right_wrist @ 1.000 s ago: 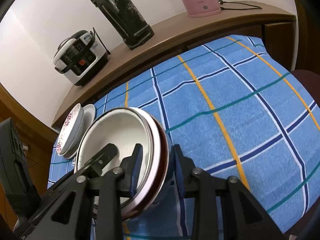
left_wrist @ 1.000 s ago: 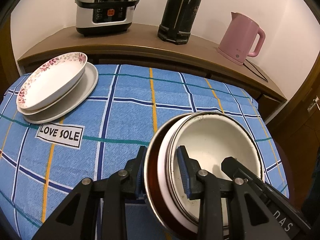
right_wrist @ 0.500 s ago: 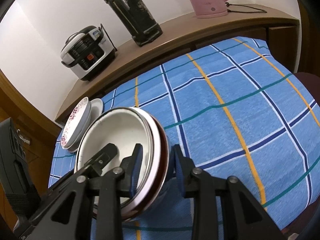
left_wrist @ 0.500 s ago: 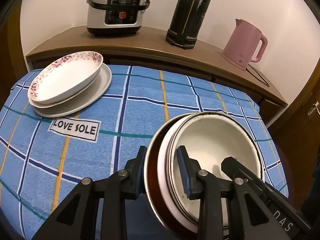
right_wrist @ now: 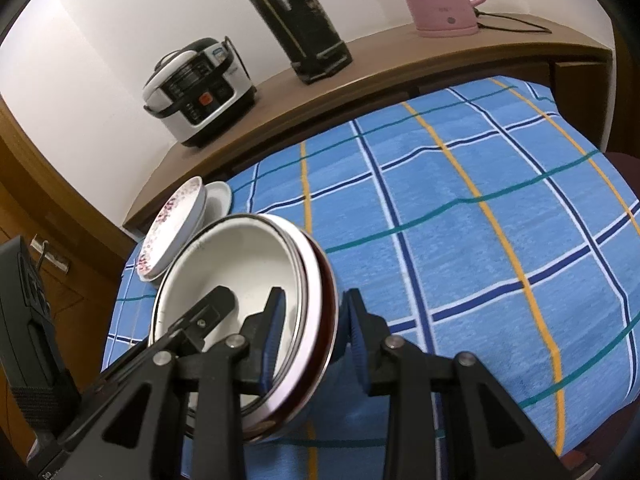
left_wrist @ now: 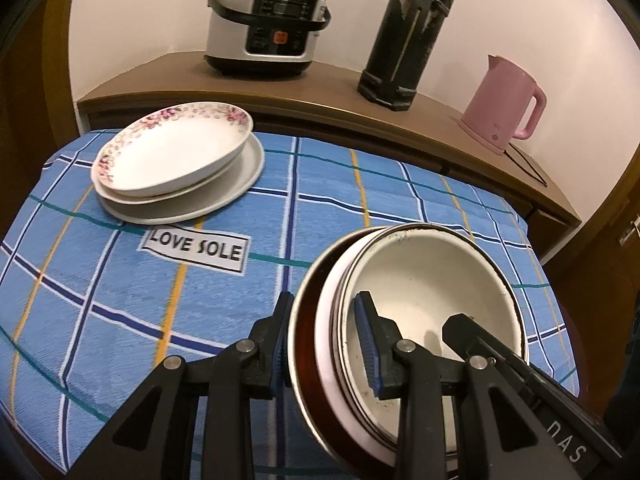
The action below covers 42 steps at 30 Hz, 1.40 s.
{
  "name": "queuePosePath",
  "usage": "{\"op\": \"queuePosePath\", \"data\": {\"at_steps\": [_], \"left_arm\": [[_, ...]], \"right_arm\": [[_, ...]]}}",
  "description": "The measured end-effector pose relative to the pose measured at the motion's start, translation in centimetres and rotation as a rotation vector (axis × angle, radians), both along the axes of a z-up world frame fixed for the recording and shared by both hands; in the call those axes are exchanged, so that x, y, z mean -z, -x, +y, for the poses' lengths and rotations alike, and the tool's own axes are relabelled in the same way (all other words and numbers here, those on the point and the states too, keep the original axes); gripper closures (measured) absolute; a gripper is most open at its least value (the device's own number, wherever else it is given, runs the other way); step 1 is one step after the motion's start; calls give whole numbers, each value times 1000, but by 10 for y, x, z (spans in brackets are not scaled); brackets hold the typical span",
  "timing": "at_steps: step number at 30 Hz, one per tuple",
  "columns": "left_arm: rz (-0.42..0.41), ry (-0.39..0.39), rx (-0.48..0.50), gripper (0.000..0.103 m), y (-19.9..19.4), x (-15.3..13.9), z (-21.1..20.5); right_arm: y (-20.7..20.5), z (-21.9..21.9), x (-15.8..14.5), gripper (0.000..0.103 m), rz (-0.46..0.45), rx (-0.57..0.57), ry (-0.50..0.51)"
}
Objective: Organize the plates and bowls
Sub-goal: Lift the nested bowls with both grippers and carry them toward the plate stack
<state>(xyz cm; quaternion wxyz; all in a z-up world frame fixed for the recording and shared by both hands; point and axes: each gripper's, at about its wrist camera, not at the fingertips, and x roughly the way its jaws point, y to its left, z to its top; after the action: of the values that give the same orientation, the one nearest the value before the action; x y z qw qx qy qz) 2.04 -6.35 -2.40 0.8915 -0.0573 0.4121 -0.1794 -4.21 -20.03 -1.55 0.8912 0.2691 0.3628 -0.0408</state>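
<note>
Bowls nested in a stack (left_wrist: 420, 320) are held over the near right part of the blue checked tablecloth (left_wrist: 328, 184), gripped from both sides. The left gripper (left_wrist: 326, 344) is closed on the stack's left rim, one pad outside the dark outer bowl and one inside the white inner bowl. The right gripper (right_wrist: 314, 336) clamps the opposite rim the same way.

To do the carry well, keep both grips level with each other and move them as one unit; any difference in speed would likely twist the rims out of the pads. The stack is tilted in both views, so level it before lowering. Whether its base touches the cloth cannot be told.

The floral dish (left_wrist: 172, 152) sits on a larger white plate (left_wrist: 236, 188) at the far left of the table (a probable destination is beside it, not on it). Between the two groups the cloth is open, with only the "LOVE SOLE" label (left_wrist: 196, 246) lying flat. Table edges fall away near left and right; the wooden counter (left_wrist: 320, 96) with rice cooker (left_wrist: 266, 32), black flask (left_wrist: 408, 28) and pink kettle (left_wrist: 506, 104) bounds the far side.
</note>
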Motion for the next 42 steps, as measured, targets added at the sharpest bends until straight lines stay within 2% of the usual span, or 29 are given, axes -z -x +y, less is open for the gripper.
{"op": "queuePosePath", "data": {"at_steps": [24,42], "left_arm": [[12,3,-125,69,-5,4,73],[9,3,-188,69,-18,3,112]], "right_arm": [[-25,67,-1,72,5,-127,4],[-51,104,1,72,7,-200,9]]}}
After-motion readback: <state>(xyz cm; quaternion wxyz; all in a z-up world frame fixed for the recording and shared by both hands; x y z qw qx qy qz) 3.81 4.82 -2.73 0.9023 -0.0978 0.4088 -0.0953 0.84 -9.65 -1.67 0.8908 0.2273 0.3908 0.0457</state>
